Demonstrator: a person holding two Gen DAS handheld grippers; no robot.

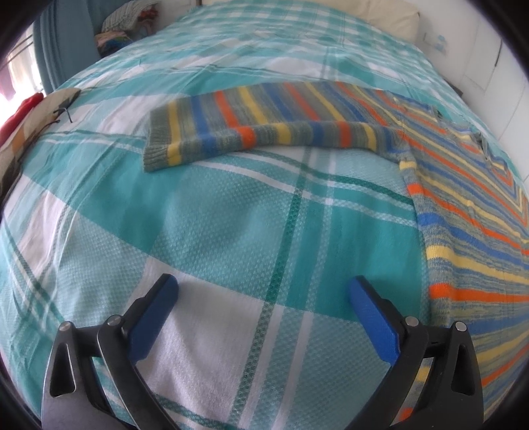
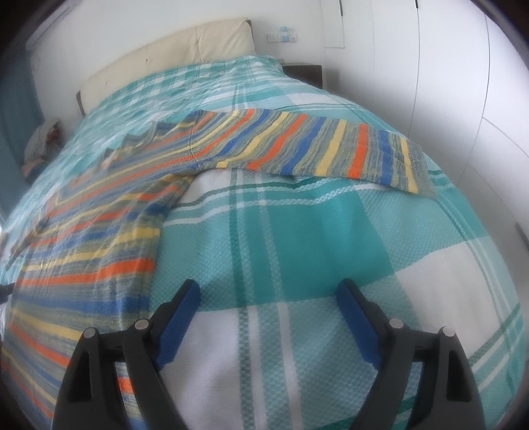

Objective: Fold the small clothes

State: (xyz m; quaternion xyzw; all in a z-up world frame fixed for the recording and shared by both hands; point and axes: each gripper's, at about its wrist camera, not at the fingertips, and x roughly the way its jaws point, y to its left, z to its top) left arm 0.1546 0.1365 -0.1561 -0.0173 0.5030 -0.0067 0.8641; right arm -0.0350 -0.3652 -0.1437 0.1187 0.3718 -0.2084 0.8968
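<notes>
1. A bed [image 1: 231,211] dressed in a teal-and-white checked bedspread [image 2: 297,231] is filling both wrist views, its woven cloth lying mostly smooth with light creasing toward the head end.
2. A striped knitted sweater [image 1: 463,211] in blue, orange, yellow and grey is lying flat on the bedspread: in the left wrist view its body is occupying the right side of the frame, with one sleeve [image 1: 251,125] stretching left across the centre.
3. In the right wrist view the sweater's body [image 2: 99,238] is sitting at the left of the frame, and its other sleeve [image 2: 330,149] is reaching to the right, ending in a grey cuff near the bed's edge.
4. The left tongs [image 1: 263,291] are standing wide at the bottom of their frame, blue pads apart over bare bedspread, gripping nothing, with the sweater's edge just to their right.
5. The right tongs [image 2: 267,294] are likewise standing wide and empty, the sweater's hem just beside the left finger.
6. A cream padded headboard [image 2: 185,46] is backing the bed at the upper left of the right wrist view, against a white wall [image 2: 429,82] carrying a small switch plate [image 2: 284,36].
7. A dark bedside table [image 2: 304,72] is showing beyond the bed's far corner.
8. A pile of clothes [image 1: 122,29] is resting in the upper left of the left wrist view, beside a blue-grey curtain [image 1: 62,43].
</notes>
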